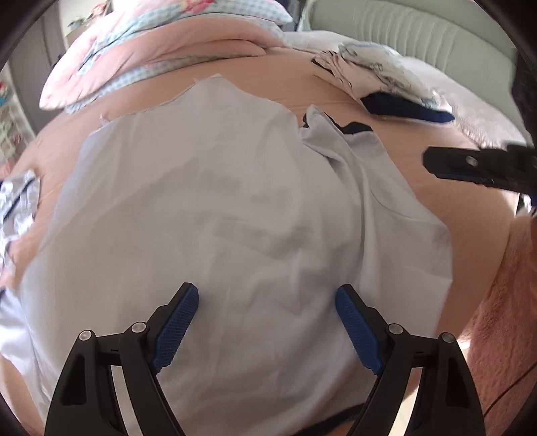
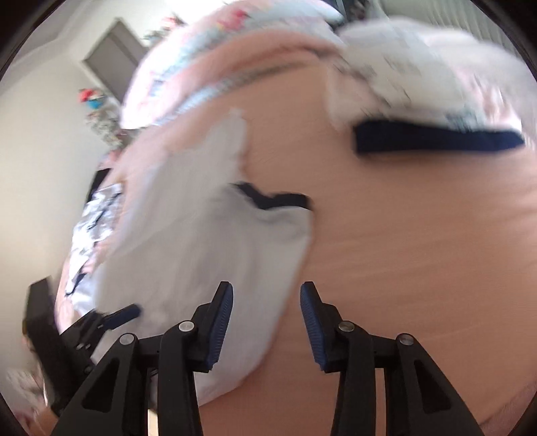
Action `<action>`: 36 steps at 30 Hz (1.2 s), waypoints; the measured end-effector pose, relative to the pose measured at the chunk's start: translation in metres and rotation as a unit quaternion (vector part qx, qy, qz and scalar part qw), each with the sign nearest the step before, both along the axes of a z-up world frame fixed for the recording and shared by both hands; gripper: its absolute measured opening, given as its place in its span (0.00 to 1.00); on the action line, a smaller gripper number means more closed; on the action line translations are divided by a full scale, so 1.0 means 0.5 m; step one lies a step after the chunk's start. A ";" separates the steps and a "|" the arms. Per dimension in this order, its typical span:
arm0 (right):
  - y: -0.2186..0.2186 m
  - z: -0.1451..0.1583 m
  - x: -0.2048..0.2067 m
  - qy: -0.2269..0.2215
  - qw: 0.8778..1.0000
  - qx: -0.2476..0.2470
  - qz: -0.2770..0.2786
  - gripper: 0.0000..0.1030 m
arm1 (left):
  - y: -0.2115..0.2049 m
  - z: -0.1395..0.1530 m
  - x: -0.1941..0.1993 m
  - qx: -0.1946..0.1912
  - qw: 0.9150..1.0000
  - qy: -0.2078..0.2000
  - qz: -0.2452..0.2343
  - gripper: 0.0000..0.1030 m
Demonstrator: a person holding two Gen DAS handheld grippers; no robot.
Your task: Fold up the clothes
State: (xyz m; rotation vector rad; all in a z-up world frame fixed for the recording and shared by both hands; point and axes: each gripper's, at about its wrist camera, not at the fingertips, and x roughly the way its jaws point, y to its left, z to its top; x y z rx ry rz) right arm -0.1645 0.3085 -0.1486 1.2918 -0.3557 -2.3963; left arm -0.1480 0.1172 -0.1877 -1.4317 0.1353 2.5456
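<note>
A pale grey-white shirt [image 1: 218,218] with a dark collar [image 1: 355,128] lies spread on the pink bed sheet [image 1: 463,208]. My left gripper [image 1: 266,312] hovers just above its middle, open and empty. My right gripper [image 2: 266,312] is open and empty over the shirt's right edge [image 2: 214,255]; the right wrist view is blurred. The right gripper also shows in the left wrist view [image 1: 470,164] at the far right, and the left gripper shows in the right wrist view [image 2: 117,317] at the lower left.
A pink and blue quilt [image 1: 161,43] is bunched at the far side. A pile of white printed and navy clothes [image 1: 386,84] lies at the back right. A patterned garment [image 1: 16,204] lies at the left. A green headboard [image 1: 419,30] stands behind.
</note>
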 end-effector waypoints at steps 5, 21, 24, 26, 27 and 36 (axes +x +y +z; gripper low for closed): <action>-0.068 -0.052 0.045 -0.018 0.990 0.135 0.040 0.46 | -0.021 0.010 0.016 0.017 1.000 -0.010 0.021 0.82; -0.004 -0.058 0.072 -0.091 0.995 -0.001 -0.039 0.50 | -0.030 -0.009 0.090 0.020 0.999 -0.030 -0.019 0.85; -0.012 -0.075 0.040 -0.089 0.994 -0.017 -0.060 0.50 | -0.032 -0.002 0.095 0.026 0.999 -0.023 -0.020 0.85; -0.010 -0.087 0.018 -0.090 0.992 -0.034 -0.079 0.45 | -0.035 0.001 0.091 0.029 0.999 -0.029 -0.021 0.85; -0.008 -0.094 0.006 -0.090 0.991 -0.043 -0.088 0.36 | -0.037 0.004 0.089 0.028 0.999 -0.031 -0.021 0.85; 0.083 -0.091 0.002 -0.105 0.974 -0.133 -0.147 0.01 | -0.068 0.006 0.083 0.048 0.998 -0.051 0.002 0.85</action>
